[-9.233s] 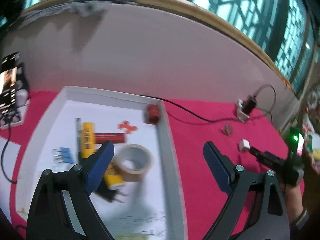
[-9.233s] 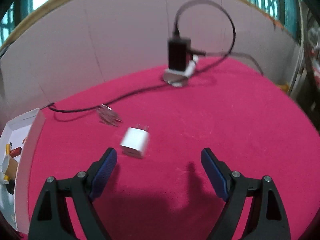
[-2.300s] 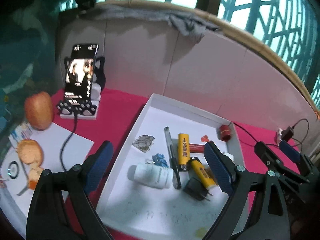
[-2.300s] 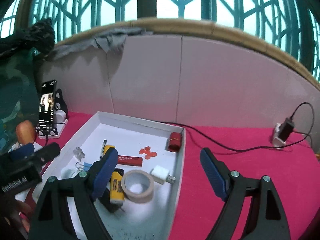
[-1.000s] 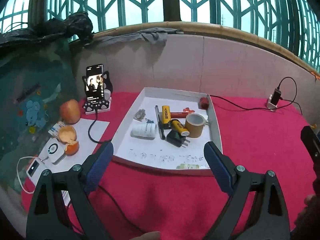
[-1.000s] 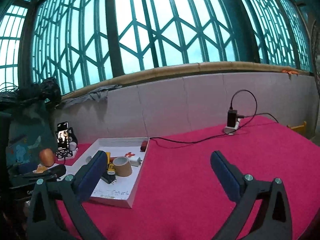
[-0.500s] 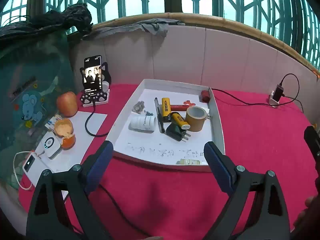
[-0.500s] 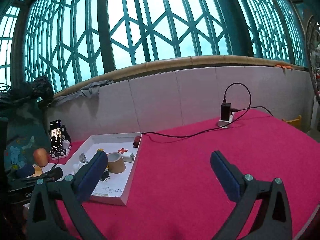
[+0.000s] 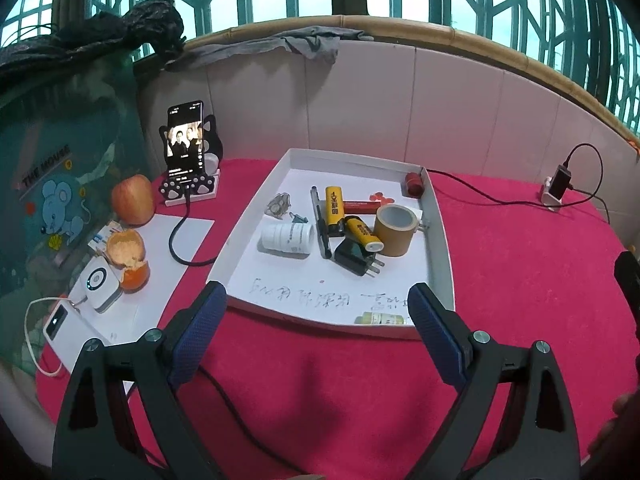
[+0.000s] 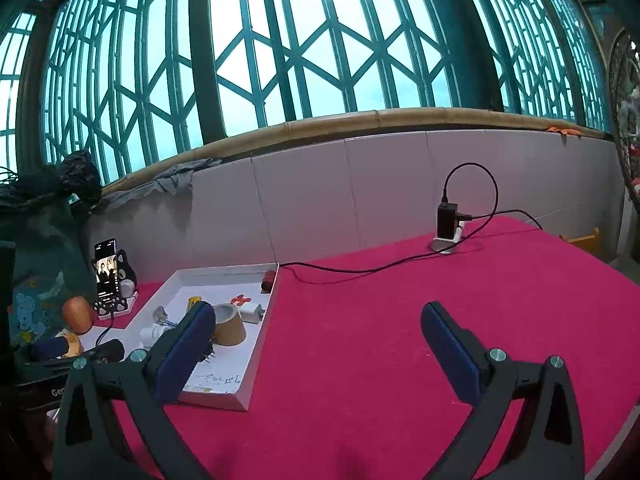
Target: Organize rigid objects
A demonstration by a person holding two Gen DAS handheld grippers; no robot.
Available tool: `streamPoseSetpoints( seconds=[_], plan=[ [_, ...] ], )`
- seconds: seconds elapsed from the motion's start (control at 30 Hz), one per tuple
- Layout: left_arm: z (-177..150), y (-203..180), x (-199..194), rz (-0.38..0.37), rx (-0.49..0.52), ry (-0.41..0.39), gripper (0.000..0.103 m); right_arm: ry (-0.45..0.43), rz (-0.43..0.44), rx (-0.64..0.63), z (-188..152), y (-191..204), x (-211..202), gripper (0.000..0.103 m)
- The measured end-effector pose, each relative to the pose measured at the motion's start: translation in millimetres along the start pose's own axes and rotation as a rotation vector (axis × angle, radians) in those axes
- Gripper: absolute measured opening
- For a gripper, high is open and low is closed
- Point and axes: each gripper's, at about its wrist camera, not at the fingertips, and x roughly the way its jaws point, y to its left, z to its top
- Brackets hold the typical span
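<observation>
Red tabletop (image 9: 520,280); tray (image 10: 256,356) partly hidden.

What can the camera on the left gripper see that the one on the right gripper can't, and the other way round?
Only the left wrist view shows the white power bank, the peeled orange and the black plug adapter lying in the tray.

Only the right wrist view shows the tall lattice window in full and the far right edge of the red tablecloth.

Both show the white tray, the tape roll, the phone on its stand, the apple and the charger by the wall. Each view shows its own open, empty gripper: left gripper, right gripper.
</observation>
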Motion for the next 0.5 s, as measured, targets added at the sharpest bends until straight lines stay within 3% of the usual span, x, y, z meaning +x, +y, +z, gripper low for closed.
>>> streamPoseSetpoints(
  seconds=[0.5],
  plan=[
    [-3.2,-3.3,2.3,-0.003,0.008,0.008,0.093,0.03,-0.005,0.017,-4.7,-1.9,3.7,0.103]
  ],
)
